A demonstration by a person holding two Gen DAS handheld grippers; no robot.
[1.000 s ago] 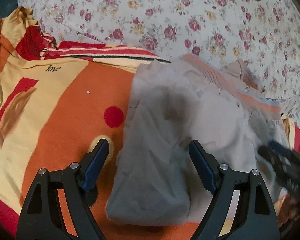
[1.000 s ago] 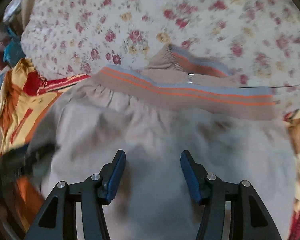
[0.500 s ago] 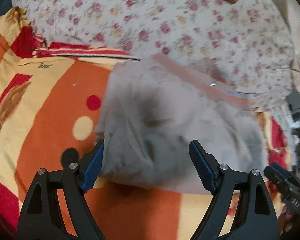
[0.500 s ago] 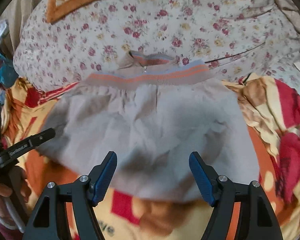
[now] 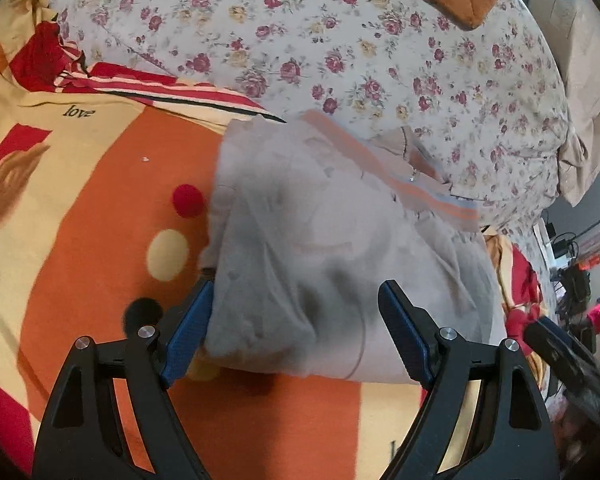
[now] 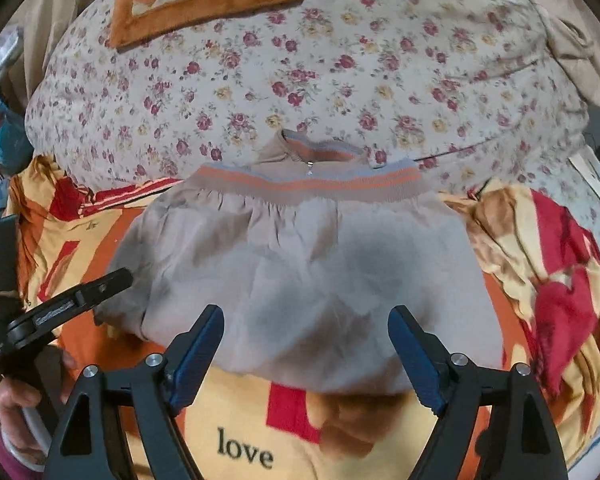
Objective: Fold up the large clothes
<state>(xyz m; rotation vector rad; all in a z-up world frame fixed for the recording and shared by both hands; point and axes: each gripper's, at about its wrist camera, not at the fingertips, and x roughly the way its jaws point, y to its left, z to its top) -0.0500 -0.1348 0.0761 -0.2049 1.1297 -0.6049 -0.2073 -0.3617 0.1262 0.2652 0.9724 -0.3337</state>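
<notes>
Beige jacket [image 6: 300,272], folded, flat on blanket, orange-striped hem at far edge

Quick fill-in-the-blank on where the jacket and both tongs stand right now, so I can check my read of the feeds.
1. The folded grey-beige fabric jacket lies on an orange, red and cream blanket printed with the word ____.
2. The jacket's ribbed hem band carries stripes of ____ colour.
3. The left tongs and right tongs both stand ____, gripping nothing.

Missing words: love; orange; open
</notes>
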